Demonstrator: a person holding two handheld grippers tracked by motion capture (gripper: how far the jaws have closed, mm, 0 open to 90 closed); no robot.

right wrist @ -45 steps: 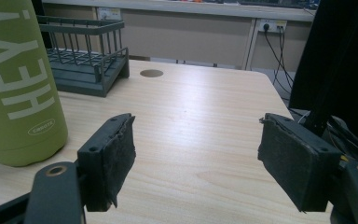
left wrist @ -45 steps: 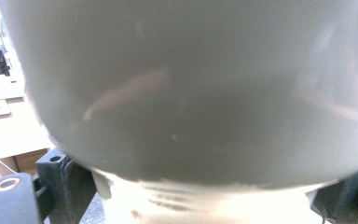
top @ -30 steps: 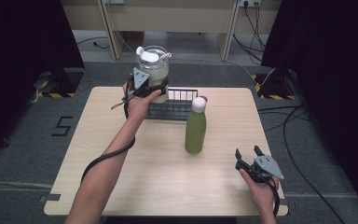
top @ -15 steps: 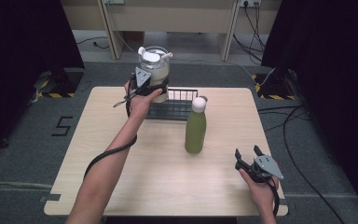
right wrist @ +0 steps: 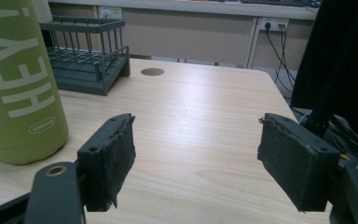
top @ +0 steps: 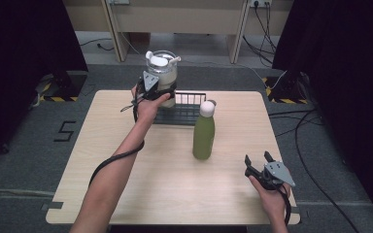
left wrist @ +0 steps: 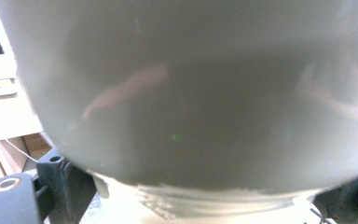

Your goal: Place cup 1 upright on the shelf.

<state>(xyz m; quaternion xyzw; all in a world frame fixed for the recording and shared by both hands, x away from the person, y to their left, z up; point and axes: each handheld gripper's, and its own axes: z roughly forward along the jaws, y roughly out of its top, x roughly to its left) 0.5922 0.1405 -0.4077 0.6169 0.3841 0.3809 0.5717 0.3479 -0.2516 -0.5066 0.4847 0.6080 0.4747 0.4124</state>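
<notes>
Raised higher, glass jar (top: 162, 73) in left tool (top: 156, 90), smooth, rounded

Green bottle (top: 203, 137) with white cap, black rack (top: 183, 109), pale wooden table (top: 141, 189).

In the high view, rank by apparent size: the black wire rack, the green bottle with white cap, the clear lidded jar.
1. Green bottle with white cap.
2-3. Clear lidded jar and black wire rack: unsure; the jar is lifted nearer the camera, the rack partly hidden.

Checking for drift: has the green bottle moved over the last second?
No. The green bottle stands where it did, just in front of the black wire rack on the table.
</notes>
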